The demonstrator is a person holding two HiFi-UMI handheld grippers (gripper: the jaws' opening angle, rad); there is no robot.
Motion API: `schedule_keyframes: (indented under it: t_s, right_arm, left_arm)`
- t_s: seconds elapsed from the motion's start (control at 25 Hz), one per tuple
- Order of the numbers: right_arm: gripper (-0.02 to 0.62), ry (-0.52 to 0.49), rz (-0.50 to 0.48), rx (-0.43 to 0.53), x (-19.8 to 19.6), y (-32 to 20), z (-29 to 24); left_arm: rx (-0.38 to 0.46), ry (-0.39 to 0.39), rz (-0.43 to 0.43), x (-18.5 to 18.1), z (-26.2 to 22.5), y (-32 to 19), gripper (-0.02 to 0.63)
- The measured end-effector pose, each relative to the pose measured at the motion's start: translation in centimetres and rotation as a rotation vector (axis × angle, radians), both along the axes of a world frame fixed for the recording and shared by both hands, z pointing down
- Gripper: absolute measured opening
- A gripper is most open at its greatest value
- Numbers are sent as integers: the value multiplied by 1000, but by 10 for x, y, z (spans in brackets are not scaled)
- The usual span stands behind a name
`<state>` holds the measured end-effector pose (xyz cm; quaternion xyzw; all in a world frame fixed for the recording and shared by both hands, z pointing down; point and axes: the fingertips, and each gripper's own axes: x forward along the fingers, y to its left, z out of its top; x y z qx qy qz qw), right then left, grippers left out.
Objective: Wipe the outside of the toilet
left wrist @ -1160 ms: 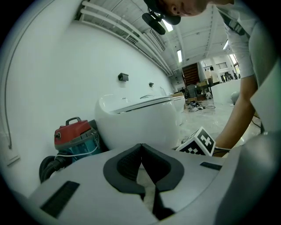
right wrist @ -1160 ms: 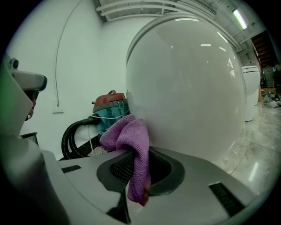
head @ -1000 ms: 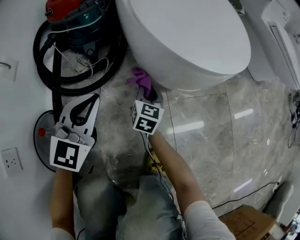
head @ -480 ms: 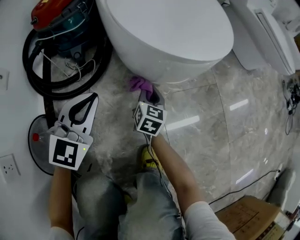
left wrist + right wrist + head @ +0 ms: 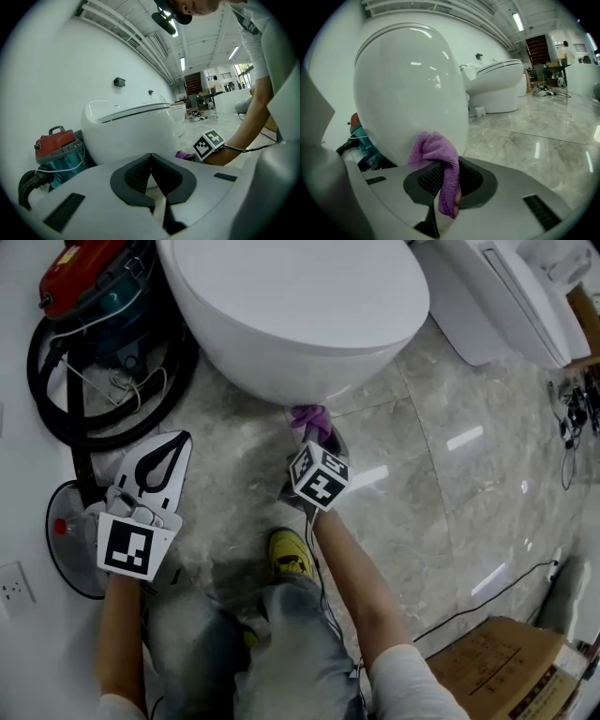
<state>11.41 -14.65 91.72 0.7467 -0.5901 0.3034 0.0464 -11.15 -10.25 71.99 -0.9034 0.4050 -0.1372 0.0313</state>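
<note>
A white toilet [image 5: 291,306] with its lid down fills the top of the head view; its bowl [image 5: 410,93] looms in the right gripper view. My right gripper [image 5: 314,432] is shut on a purple cloth [image 5: 310,416], and the cloth [image 5: 438,152] presses against the lower front of the bowl. My left gripper [image 5: 161,457] hangs to the left above the floor, away from the toilet, jaws shut with nothing between them. In the left gripper view the toilet [image 5: 131,131] stands ahead, with the right gripper's marker cube [image 5: 208,143] beside it.
A vacuum cleaner [image 5: 89,287] with a black hose [image 5: 56,418] sits left of the toilet. A second toilet [image 5: 497,296] stands at upper right. A round black base [image 5: 66,540] lies by the left wall. A cardboard box [image 5: 506,676] and cables [image 5: 506,577] lie at lower right.
My right gripper has carried the purple cloth rightward along the bowl's lower front. The head view has shifted, so the toilet sits further left. The left gripper has stayed put.
</note>
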Motion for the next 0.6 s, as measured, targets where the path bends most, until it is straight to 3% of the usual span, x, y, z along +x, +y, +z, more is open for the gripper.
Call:
schedule_keyframes:
  t_s: [0.24,0.4,0.48,0.6]
  right_arm:
    - [67,-29,21,40,29,11,-7]
    - [67,-151,25,103,35,29,-23]
    - [67,-203,12,142,38,39,-35]
    - [67,-193,-42,178,40,45,-60]
  left_arm:
    - [2,0,11,6,2,-3,17]
    - [2,6,-3,3,2,-7,17]
    - [6,10,-7,1,1,-8,17]
    - [13,17,-15,0,-5,-11,17]
